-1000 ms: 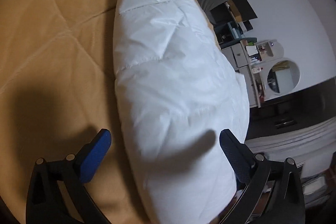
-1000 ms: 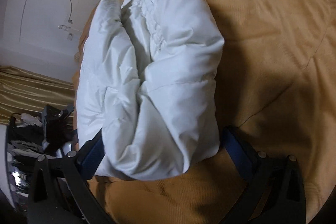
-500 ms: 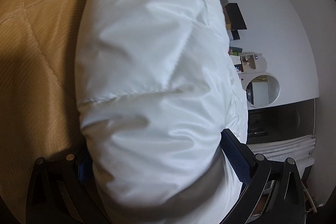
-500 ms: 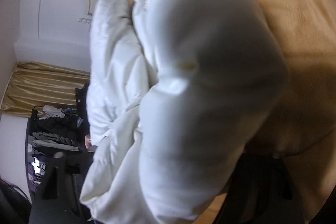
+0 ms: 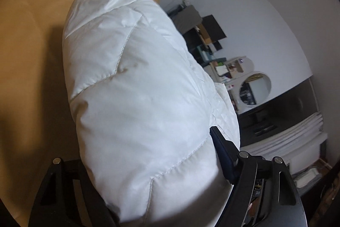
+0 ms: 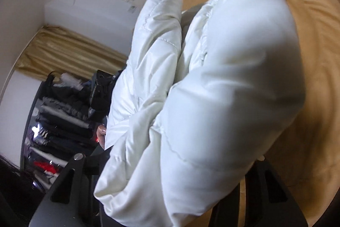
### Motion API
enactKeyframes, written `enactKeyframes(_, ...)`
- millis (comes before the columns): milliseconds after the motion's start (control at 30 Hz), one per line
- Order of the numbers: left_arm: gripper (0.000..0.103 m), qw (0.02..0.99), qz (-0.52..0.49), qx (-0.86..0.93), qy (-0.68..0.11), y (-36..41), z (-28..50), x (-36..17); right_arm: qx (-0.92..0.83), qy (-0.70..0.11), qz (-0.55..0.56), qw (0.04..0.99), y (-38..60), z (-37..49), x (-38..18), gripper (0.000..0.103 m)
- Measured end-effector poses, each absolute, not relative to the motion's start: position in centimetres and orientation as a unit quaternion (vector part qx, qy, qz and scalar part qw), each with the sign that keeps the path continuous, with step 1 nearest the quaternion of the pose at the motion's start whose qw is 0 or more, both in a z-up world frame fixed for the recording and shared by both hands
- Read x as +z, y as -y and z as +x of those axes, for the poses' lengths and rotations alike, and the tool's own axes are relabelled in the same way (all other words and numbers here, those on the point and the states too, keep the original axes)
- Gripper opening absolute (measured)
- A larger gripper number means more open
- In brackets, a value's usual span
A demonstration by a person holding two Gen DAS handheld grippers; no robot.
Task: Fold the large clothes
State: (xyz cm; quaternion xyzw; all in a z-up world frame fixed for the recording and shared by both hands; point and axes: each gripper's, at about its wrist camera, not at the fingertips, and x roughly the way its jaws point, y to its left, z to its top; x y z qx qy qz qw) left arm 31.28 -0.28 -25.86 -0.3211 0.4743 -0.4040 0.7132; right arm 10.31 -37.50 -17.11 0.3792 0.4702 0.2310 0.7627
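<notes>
A white puffy jacket (image 5: 138, 86), folded into a thick bundle, fills both views and is raised a little off the tan bed cover (image 5: 31, 35). My left gripper (image 5: 148, 146) has one end of the bundle between its jaws, which are closing. Its right blue pad (image 5: 222, 154) presses into the fabric, while the left finger is hidden behind the jacket. In the right wrist view the jacket (image 6: 223, 88) bulges out between the arms of my right gripper (image 6: 170, 152). Its jaws are closing on that other end, and both fingers are buried under fabric.
The tan bed cover (image 6: 308, 3) spreads beyond the bundle. Past the bed edge stand cluttered shelves (image 5: 204, 35), a white unit with a round mirror (image 5: 254, 88) and stacked white bedding (image 5: 297, 137). A gold curtain (image 6: 70, 52), an open wardrobe of clothes (image 6: 59, 120) and a person's fingertip (image 6: 101, 133) show at left.
Both grippers stood open at the ends of the bundle lying on the bed. They pushed in around it, their jaws narrowed, and the bundle has risen off the cover.
</notes>
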Motion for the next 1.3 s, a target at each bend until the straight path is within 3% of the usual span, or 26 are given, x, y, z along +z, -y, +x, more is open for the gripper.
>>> enactKeyframes(133,0.08,0.722,-0.326,-0.333,-0.512,-4.4,29.9,-30.9,0.26,-0.508,0.378,0.729,32.3,11.4,-21.4,0.05)
enactKeyframes(167,0.087,0.715,-0.334,-0.314,-0.528,-5.1,29.9,-32.9,0.254,-0.526,0.379,0.718,31.7,11.5,-23.2,0.054)
enactKeyframes(233,0.098,0.682,-0.394,-0.305,-0.535,-6.4,29.0,-38.0,0.232,-0.567,0.375,0.696,30.8,11.6,-27.1,0.07)
enactKeyframes(267,0.098,0.675,-0.422,-0.31,-0.52,-6.6,28.5,-38.7,0.226,-0.58,0.382,0.683,30.7,11.6,-28.8,0.077)
enactKeyframes(433,0.097,0.696,-0.383,-0.239,-0.559,-8.1,26.2,-34.6,0.232,-0.584,0.368,0.686,30.7,11.9,-29.2,0.082)
enactKeyframes(633,0.103,0.845,-0.27,-0.132,-0.442,-6.4,18.8,-22.7,0.219,-0.598,0.373,0.675,31.7,11.4,-29.3,0.088)
enactKeyframes(733,0.103,0.864,-0.206,-0.171,-0.426,-2.8,18.2,-21.8,0.204,-0.61,0.324,0.694,32.7,10.9,-26.9,0.088)
enactKeyframes(867,0.102,0.854,-0.057,-0.194,-0.48,2.8,17.6,-26.7,0.16,-0.591,0.215,0.761,33.9,8.6,-21.3,0.088)
enactKeyframes(933,0.103,0.876,0.05,-0.179,-0.445,5.7,15.8,-27.2,0.129,-0.557,0.158,0.805,34.3,7.0,-17.8,0.08)
enactKeyframes(1000,0.103,0.872,0.081,-0.185,-0.445,7.3,15.0,-27.5,0.114,-0.522,0.089,0.84,33.5,7.4,-14.5,0.05)
enactKeyframes(1033,0.103,0.872,0.086,-0.186,-0.445,7.7,14.9,-27.3,0.115,-0.508,0.056,0.852,32.3,8.5,-13.1,0.045)
enactKeyframes(1133,0.103,0.869,0.091,-0.184,-0.451,6.8,14.6,-27.6,0.136,-0.483,-0.001,0.865,27.0,13.2,-11.7,0.039)
enactKeyframes(1300,0.103,0.867,0.095,-0.188,-0.451,6.4,14.2,-26.4,0.169,-0.546,-0.023,0.82,20.7,23.0,-16.4,0.033)
